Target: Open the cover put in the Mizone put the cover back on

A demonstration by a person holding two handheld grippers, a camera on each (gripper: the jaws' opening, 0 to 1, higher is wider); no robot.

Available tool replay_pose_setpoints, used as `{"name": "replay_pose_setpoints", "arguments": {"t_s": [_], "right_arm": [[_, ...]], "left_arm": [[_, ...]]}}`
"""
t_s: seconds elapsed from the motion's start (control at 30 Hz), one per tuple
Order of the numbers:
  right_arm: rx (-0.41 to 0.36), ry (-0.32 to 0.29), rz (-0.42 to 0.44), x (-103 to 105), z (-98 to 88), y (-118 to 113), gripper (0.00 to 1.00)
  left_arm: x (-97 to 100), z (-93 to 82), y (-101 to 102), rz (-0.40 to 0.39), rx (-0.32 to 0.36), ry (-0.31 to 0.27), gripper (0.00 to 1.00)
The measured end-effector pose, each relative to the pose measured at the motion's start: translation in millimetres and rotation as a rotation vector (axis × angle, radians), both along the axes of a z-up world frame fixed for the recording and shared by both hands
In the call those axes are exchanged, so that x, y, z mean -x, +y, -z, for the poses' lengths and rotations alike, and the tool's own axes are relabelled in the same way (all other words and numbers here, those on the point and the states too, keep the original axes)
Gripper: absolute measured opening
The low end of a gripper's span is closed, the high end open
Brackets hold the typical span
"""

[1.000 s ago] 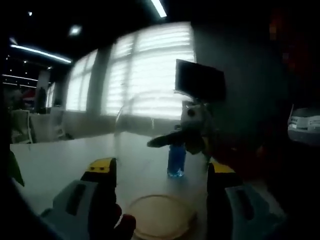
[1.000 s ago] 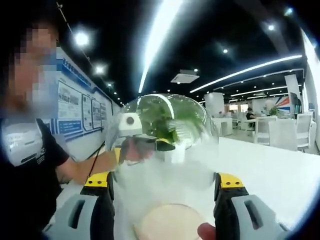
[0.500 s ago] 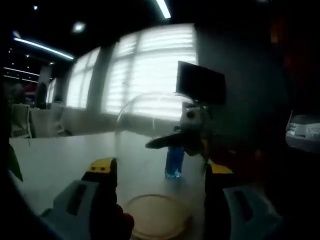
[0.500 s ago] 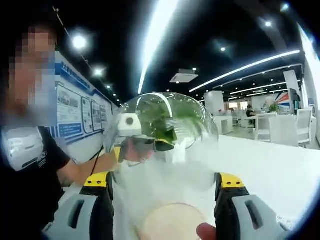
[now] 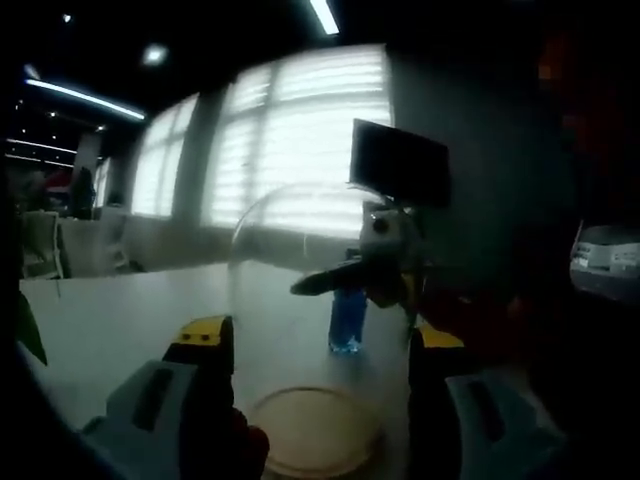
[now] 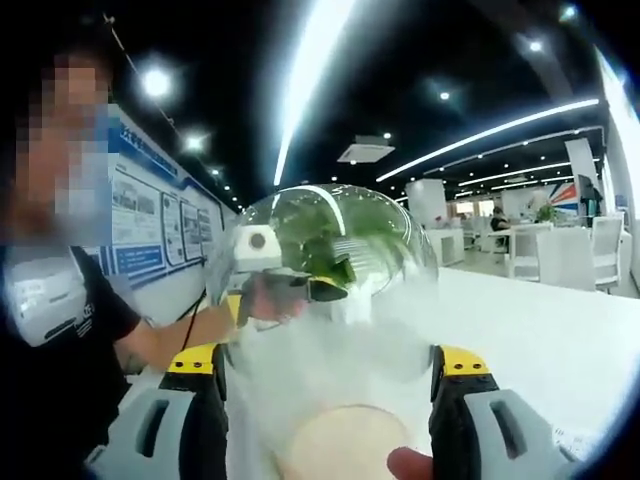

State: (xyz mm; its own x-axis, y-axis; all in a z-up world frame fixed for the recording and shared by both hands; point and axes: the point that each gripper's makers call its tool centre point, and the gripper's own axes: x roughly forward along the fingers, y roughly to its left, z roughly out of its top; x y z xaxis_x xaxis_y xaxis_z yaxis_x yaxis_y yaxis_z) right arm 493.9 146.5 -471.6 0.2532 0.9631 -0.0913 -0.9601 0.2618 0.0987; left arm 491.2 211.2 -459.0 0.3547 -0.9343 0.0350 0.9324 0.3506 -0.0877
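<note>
Both my hand-held grippers (image 5: 315,345) (image 6: 325,370) stand jaws wide apart on either side of the clear glass dome cover (image 5: 320,300) over its round wooden base (image 5: 315,445) on the white table (image 5: 110,320) — blue Mizone bottle (image 5: 348,318) upright beyond, dim, contact at the glass hard to make out.

Mizone bottle (image 5: 349,320): bright blue | cover (image 6: 330,290): clear glass, green reflections | round base (image 5: 315,432): pale tan wood | bench (image 6: 540,340): white | tongs (image 6: 330,375): grey bodies, yellow tips, black jaws
</note>
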Motion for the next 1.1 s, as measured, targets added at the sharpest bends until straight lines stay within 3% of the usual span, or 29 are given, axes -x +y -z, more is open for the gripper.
{"name": "replay_pose_setpoints", "arguments": {"t_s": [0.27, 0.53, 0.7, 1.1], "right_arm": [[-0.005, -0.002, -0.017, 1.2, 1.0, -1.5, 0.77], [-0.054, 0.013, -0.053, -0.9, 3.9, 4.2, 0.81], [-0.075, 0.007, -0.066, -1.6, 4.9, 9.2, 0.84], [-0.117, -0.027, -0.082, -4.5, 5.0, 16.0, 0.89]], "left_arm": [[1.2, 1.2, 0.2, 0.009, -0.017, -0.015, 0.62], [-3.6, 5.8, -8.2, 0.043, 0.014, -0.027, 0.69], [-4.7, 10.9, -15.0, 0.05, -0.003, -0.042, 0.73], [-5.5, 7.4, -20.6, 0.055, 0.054, -0.048, 0.77]]}}
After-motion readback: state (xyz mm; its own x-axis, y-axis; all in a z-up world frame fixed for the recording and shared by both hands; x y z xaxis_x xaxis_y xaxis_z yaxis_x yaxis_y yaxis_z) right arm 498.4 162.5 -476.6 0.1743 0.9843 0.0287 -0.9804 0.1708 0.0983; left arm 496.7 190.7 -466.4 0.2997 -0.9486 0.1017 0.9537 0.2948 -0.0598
